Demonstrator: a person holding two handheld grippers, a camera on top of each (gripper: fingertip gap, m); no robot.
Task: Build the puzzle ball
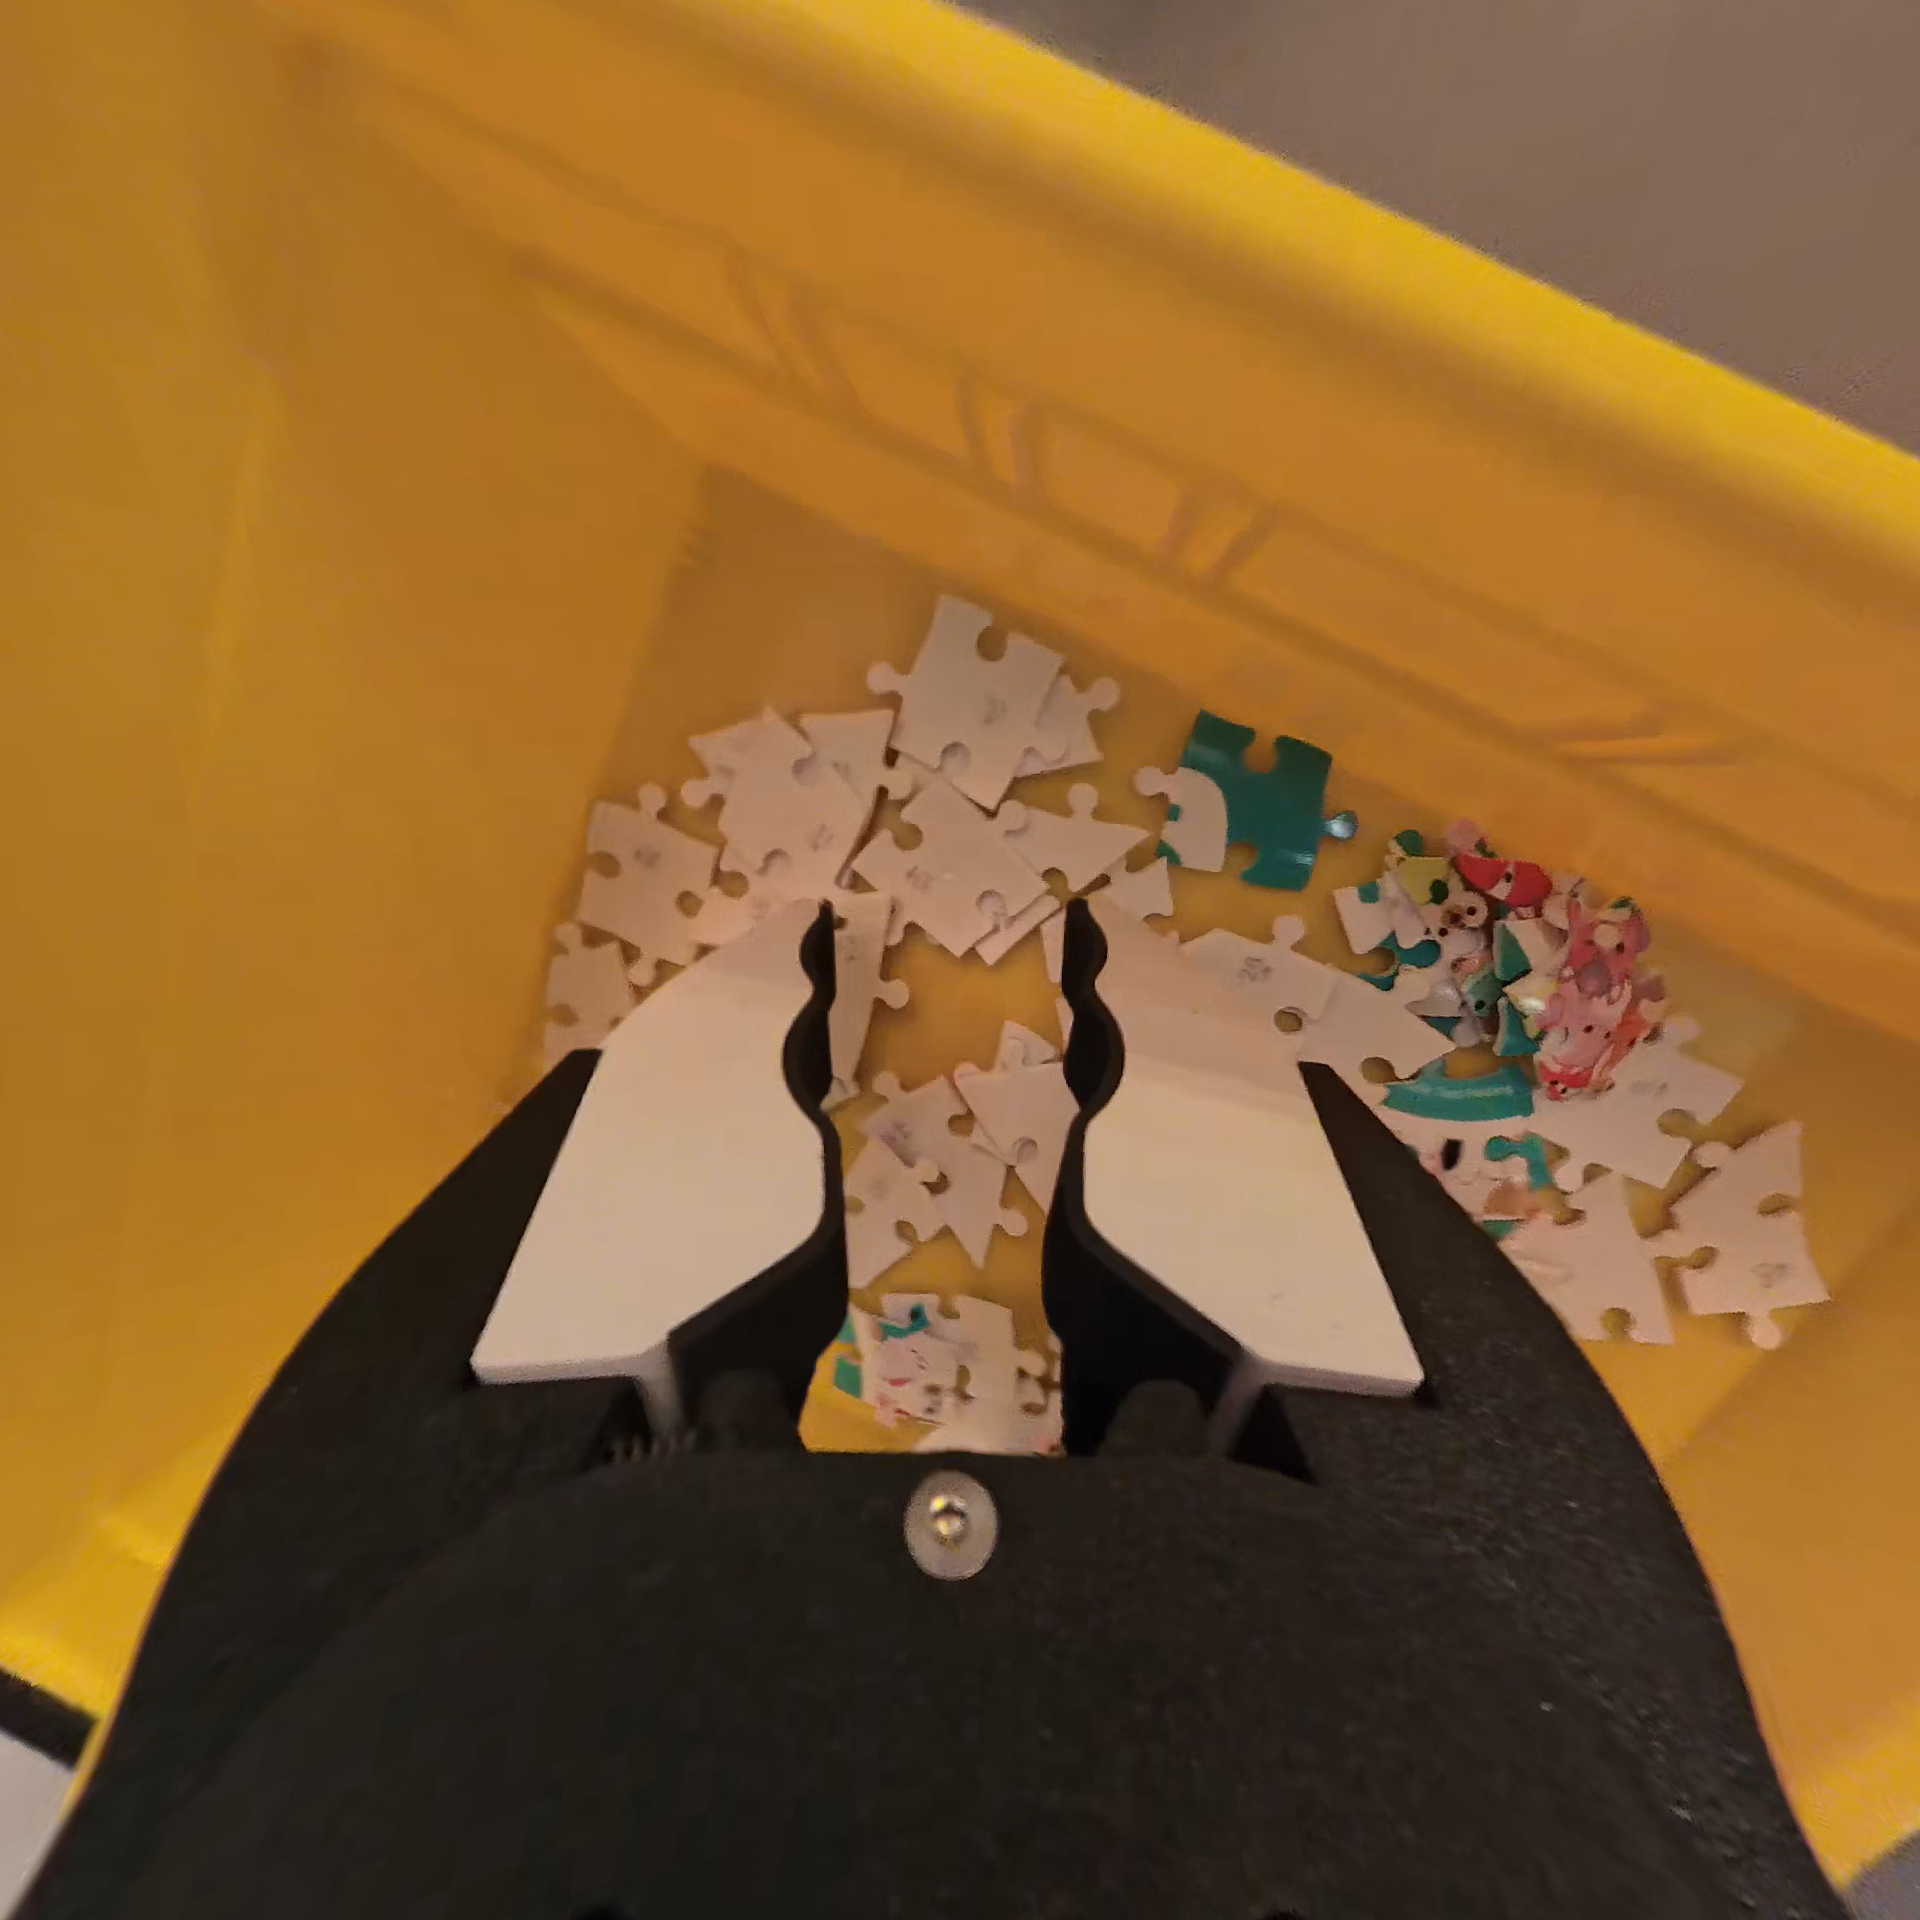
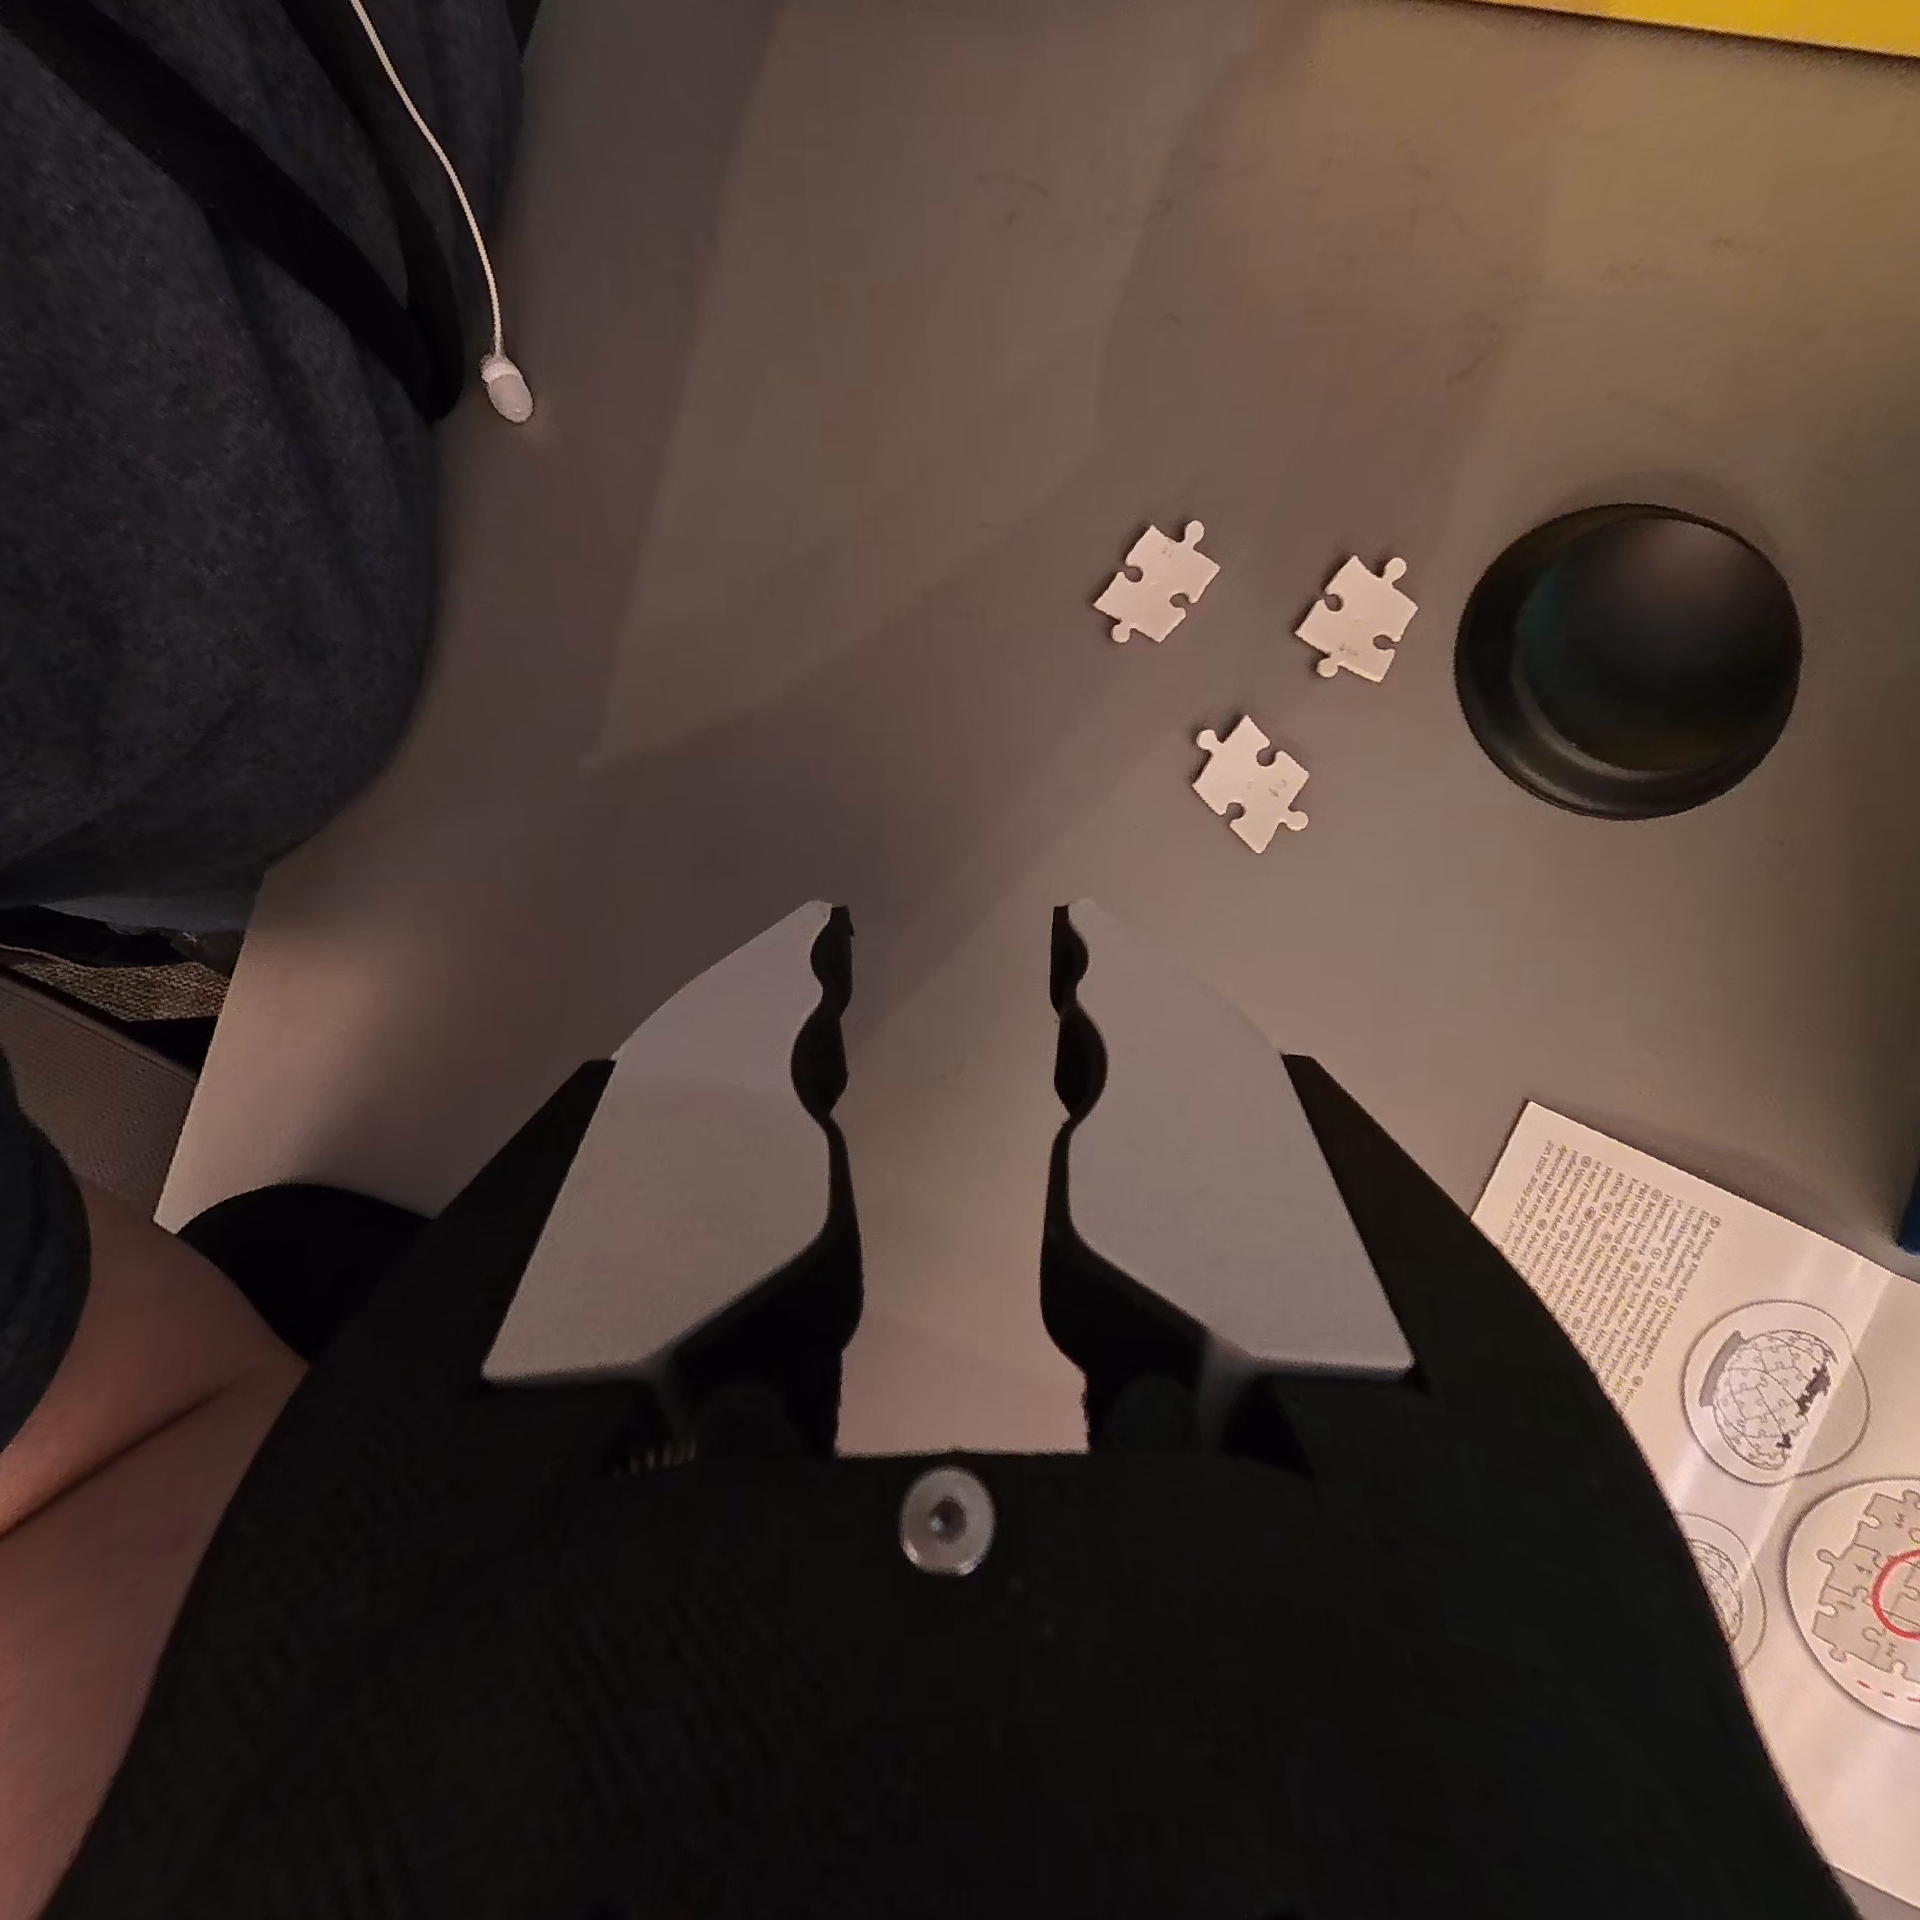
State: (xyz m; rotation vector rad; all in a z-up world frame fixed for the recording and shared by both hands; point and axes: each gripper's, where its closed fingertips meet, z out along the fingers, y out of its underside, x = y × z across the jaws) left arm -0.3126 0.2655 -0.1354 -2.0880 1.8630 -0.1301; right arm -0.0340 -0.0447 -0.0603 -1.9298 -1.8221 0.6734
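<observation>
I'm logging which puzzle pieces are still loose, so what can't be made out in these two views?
- Left wrist view: the left gripper hides part of the pile of pieces in the yellow bin.
- Right wrist view: the three pieces on the table lie blank side up, pictures hidden.
- Right wrist view: the instruction sheet is cut by the edge.

Grey desk [image 2: 935, 364] under dim warm light, soft shadows across top; round black cable grommet [image 2: 1628, 660] set in surface (near far right edge).
</observation>
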